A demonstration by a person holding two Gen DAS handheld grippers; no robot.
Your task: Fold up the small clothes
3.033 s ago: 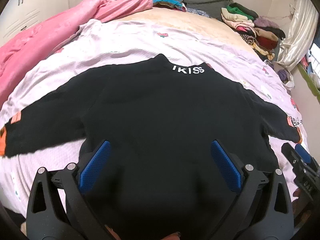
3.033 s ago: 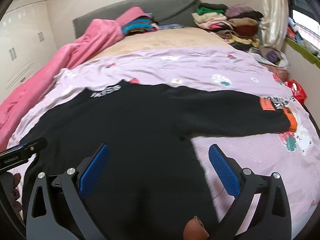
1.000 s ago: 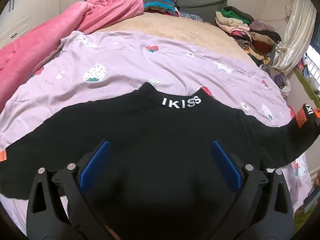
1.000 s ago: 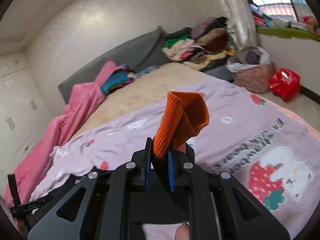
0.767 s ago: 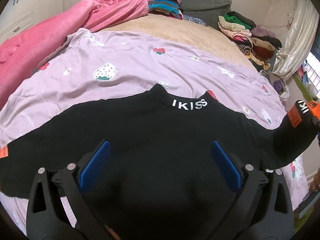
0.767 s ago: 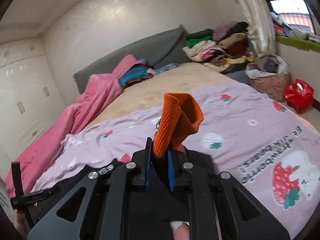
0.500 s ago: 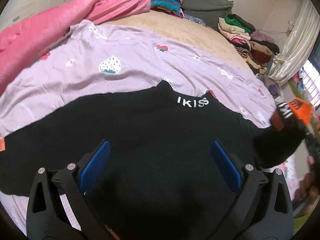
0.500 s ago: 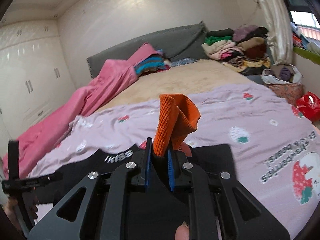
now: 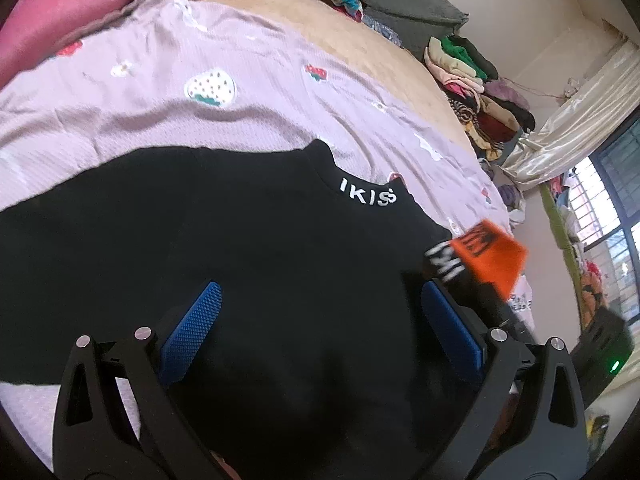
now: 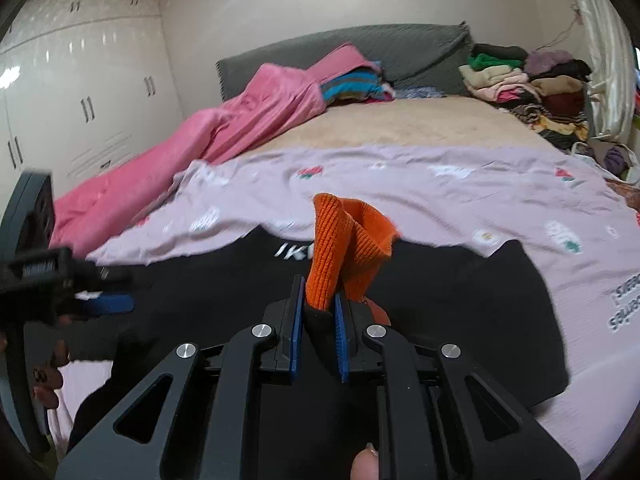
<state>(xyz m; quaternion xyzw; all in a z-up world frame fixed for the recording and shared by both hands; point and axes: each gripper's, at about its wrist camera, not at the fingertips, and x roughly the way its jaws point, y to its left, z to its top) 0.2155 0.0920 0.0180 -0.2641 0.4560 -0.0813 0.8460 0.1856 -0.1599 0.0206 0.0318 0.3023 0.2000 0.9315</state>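
Observation:
A black sweater (image 9: 260, 248) with a white "IKISS" collar (image 9: 368, 198) lies flat on the lilac sheet (image 9: 200, 92). My left gripper (image 9: 322, 296) hovers open over its chest, with nothing between the blue pads. My right gripper (image 10: 318, 296) is shut on the right sleeve just below its orange cuff (image 10: 348, 248), which sticks up above the pads. The sleeve is lifted and drawn in over the sweater body (image 10: 460, 288). In the left wrist view the orange cuff (image 9: 490, 258) hangs beside my left gripper's right finger. The left sleeve runs off to the left edge.
A pink blanket (image 10: 200, 140) lies along the bed's left side. Stacks of folded clothes (image 10: 520, 80) sit at the far right against the grey headboard (image 10: 400, 48). White wardrobes (image 10: 80, 112) stand on the left. A curtain and window (image 9: 600, 184) are on the right.
My right gripper has carried the orange cuff from out over the sheet leftward, over the sweater's body. The left gripper has shifted slightly and rolled, still open.

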